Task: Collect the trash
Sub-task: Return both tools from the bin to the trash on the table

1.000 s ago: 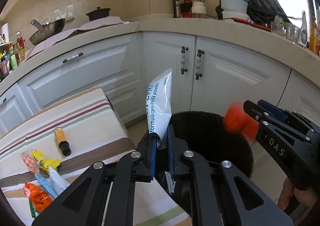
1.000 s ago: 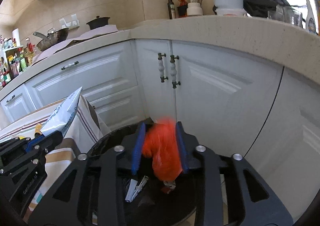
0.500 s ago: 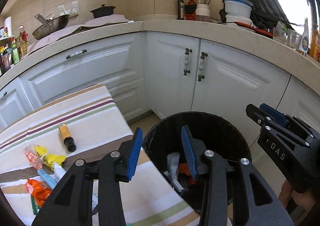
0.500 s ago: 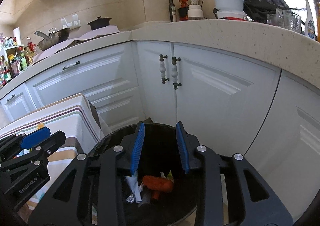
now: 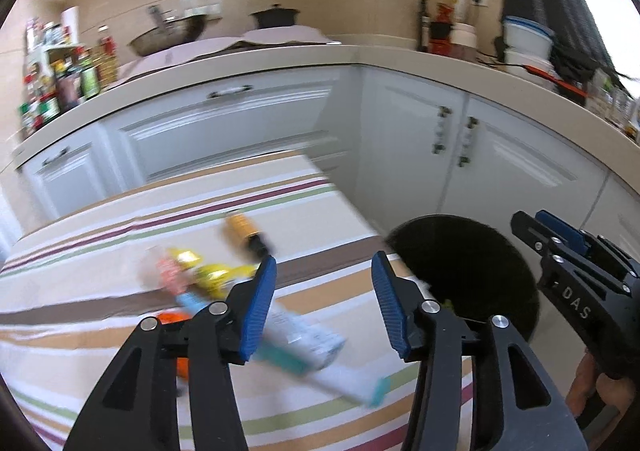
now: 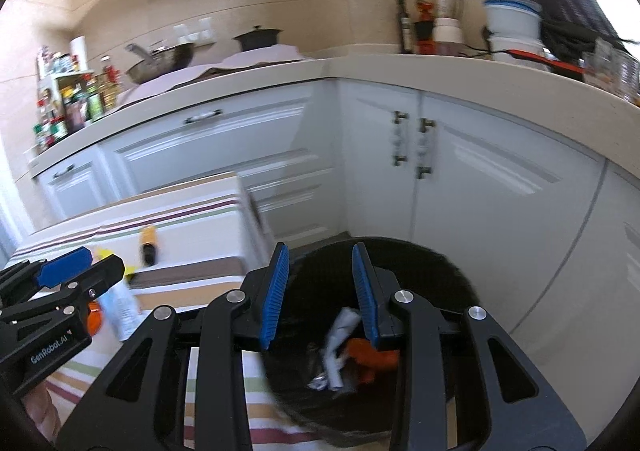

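Since the earlier frames both claws had let go of their loads: the silver milk-powder sachet that the left gripper (image 5: pixel 323 303) had pinched and the orange wrapper in the right gripper (image 6: pixel 320 293) were no longer between the pads, and the left wrist view had swung away from the bin toward the table. The left jaws had just been opening and stood apart with nothing between them. The right jaws stood a little apart, also empty, above the black trash bin (image 6: pixel 448 271).

Inside the bin, the right wrist view showed a crumpled silver sachet (image 6: pixel 338 343) lying beside an orange wrapper (image 6: pixel 366 357), so at least two pieces seemed to be dealt with.

More was left on the striped tablecloth (image 5: pixel 120 219), to the left of the bin. Near the left gripper lay a long white-and-teal tube (image 5: pixel 320 355), partly under the left finger in that view. Just beyond it sat a cluster of yellow wrappers (image 5: pixel 208 271) and a pinkish packet (image 5: pixel 170 275) (all badly blurred), with something orange (image 5: pixel 172 317) close to the near edge. Farther off lay a small orange bottle with a dark cap (image 5: pixel 246 231). Judging by this, the job looked partly done, with several pieces still to fetch.
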{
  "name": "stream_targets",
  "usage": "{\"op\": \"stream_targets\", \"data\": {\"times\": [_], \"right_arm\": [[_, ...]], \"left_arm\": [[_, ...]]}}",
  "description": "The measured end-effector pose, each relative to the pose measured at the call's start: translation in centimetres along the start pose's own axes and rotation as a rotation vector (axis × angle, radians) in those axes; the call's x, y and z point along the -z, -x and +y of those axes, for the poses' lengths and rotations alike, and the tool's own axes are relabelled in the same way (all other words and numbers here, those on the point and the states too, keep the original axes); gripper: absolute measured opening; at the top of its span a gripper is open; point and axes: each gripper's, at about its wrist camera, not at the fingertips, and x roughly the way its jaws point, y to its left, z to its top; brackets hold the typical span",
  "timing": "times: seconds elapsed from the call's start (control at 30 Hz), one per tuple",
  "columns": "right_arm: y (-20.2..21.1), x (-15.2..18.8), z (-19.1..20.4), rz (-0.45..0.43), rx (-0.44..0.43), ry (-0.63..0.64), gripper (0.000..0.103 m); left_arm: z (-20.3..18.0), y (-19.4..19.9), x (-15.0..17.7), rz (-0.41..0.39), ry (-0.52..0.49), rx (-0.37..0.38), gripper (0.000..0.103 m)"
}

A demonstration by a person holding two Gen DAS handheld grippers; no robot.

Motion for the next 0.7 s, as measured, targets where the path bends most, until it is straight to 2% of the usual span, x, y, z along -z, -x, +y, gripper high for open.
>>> {"op": "stream_targets", "data": {"times": [0.33,0.7], "right_arm": [[0.0,0.8,6.6,0.040,-0.115,0.085,0.033],[-0.7,2.2,12.6,0.111,-0.208,0.178,0.033]], "left_arm": [[7.5,2.2,2.9,0.034,0.102,-0.146,0.051],[13.4,3.2,5.6,0.071,0.180,-0.231,0.052]]}}
